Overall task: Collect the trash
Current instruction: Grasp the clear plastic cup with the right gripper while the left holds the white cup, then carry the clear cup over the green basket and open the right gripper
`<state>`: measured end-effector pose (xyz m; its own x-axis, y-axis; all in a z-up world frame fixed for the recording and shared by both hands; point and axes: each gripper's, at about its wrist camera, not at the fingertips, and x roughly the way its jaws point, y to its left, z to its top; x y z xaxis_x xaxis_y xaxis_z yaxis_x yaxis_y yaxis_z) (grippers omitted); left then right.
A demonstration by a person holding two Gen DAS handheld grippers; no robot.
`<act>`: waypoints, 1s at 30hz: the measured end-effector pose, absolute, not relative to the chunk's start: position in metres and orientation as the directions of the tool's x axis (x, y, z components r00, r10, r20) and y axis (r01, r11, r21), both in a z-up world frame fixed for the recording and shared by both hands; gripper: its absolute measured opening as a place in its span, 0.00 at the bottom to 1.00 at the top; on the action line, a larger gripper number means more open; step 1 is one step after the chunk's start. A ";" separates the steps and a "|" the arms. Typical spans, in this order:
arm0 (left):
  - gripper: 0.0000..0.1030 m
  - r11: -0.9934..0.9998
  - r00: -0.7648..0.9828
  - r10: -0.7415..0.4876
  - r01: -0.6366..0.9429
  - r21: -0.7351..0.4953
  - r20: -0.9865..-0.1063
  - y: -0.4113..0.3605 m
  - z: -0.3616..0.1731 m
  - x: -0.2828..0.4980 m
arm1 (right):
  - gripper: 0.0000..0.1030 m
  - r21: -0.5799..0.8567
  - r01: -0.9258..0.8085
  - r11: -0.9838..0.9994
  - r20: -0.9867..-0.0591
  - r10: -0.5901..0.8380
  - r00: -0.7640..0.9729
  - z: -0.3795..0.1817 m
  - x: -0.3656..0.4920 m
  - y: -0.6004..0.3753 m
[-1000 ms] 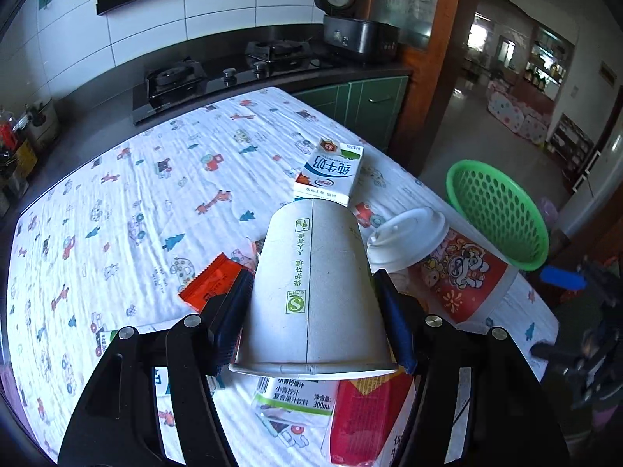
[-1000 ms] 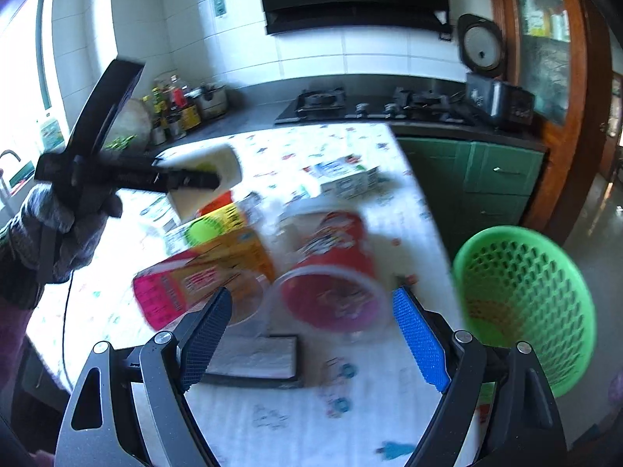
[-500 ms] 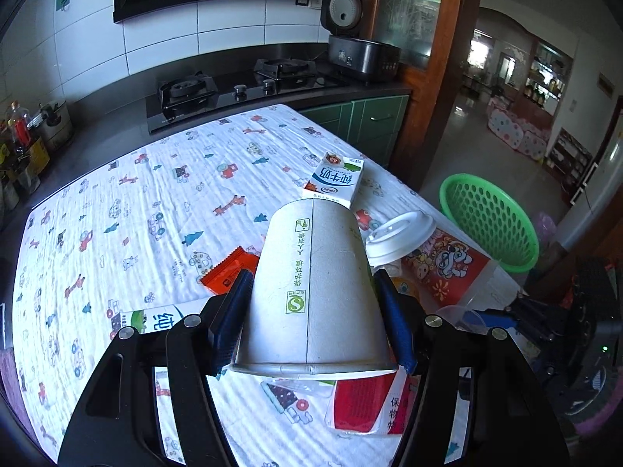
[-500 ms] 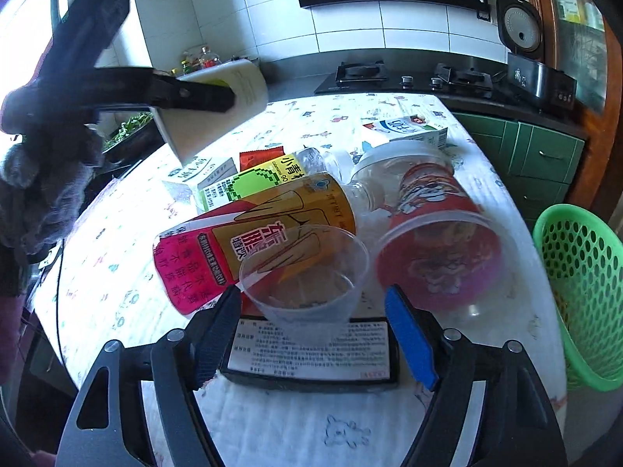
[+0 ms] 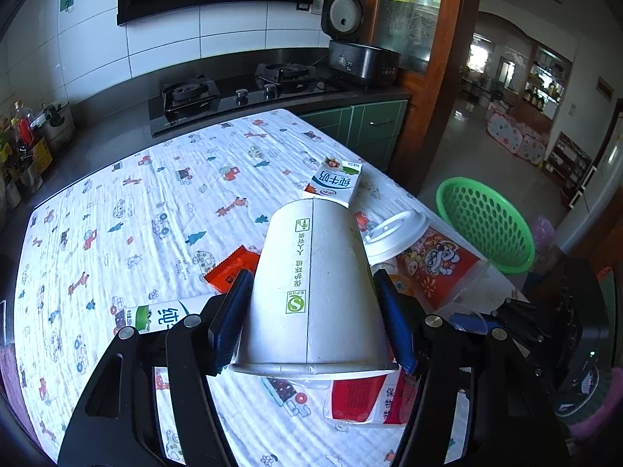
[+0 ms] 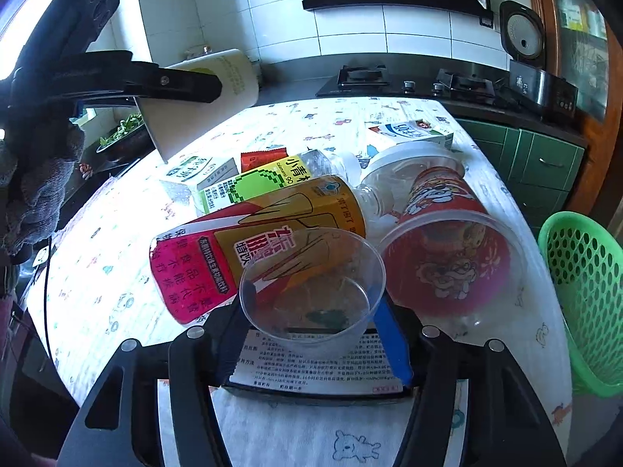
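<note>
My left gripper (image 5: pixel 311 319) is shut on a white paper cup (image 5: pixel 315 288) and holds it above the table; the cup also shows in the right wrist view (image 6: pixel 210 93). My right gripper (image 6: pixel 311 334) is shut on a clear plastic cup (image 6: pixel 311 284), low over the table's front. Beside it lie a red printed cup with a white lid (image 6: pixel 444 241), an orange and pink bottle (image 6: pixel 253 241) and milk cartons (image 6: pixel 412 134). The green trash basket (image 6: pixel 584 292) stands off the table's right side, also in the left wrist view (image 5: pixel 486 225).
The table has a white cartoon-print cloth (image 5: pixel 136 202). An orange wrapper (image 5: pixel 229 268) and a black-edged box (image 6: pixel 311 373) lie on it. A stove (image 5: pixel 233 89) and rice cooker (image 5: pixel 358 50) stand behind. Green cabinets (image 6: pixel 537 171) are right of the table.
My right gripper moved in and closed on the clear cup. My left gripper lifted the paper cup higher and back from the table.
</note>
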<state>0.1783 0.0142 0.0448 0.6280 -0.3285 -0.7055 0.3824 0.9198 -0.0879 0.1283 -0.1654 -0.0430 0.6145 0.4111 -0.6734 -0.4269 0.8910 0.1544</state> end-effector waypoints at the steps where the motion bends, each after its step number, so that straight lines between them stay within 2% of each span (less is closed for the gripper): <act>1: 0.61 0.919 0.627 -0.331 0.385 -0.089 -0.705 0.013 0.045 0.177 | 0.57 0.164 -0.424 0.891 -0.667 0.417 0.618 -0.041 0.126 -0.169; 6: 0.61 0.907 0.623 -0.354 0.410 -0.095 -0.698 0.000 0.050 0.173 | 0.57 0.201 -0.410 0.890 -0.639 0.436 0.634 -0.027 0.112 -0.184; 12: 0.61 0.885 0.605 -0.394 0.454 -0.107 -0.692 -0.026 0.051 0.169 | 0.57 0.184 -0.351 0.918 -0.613 0.387 0.689 -0.011 0.101 -0.215; 22: 0.61 0.837 0.564 -0.460 0.533 -0.124 -0.686 -0.082 0.056 0.166 | 0.57 0.143 -0.108 0.984 -0.612 0.173 0.772 -0.001 0.104 -0.320; 30: 0.61 0.804 0.533 -0.502 0.577 -0.141 -0.682 -0.125 0.060 0.169 | 0.57 0.134 0.058 0.989 -0.647 0.043 0.762 -0.012 0.122 -0.395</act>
<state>0.1694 -0.1246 0.0600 0.5325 -0.5016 -0.6817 0.5769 0.8045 -0.1413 0.1217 -0.3955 -0.0115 0.7616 0.0432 -0.6466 0.0580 0.9892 0.1344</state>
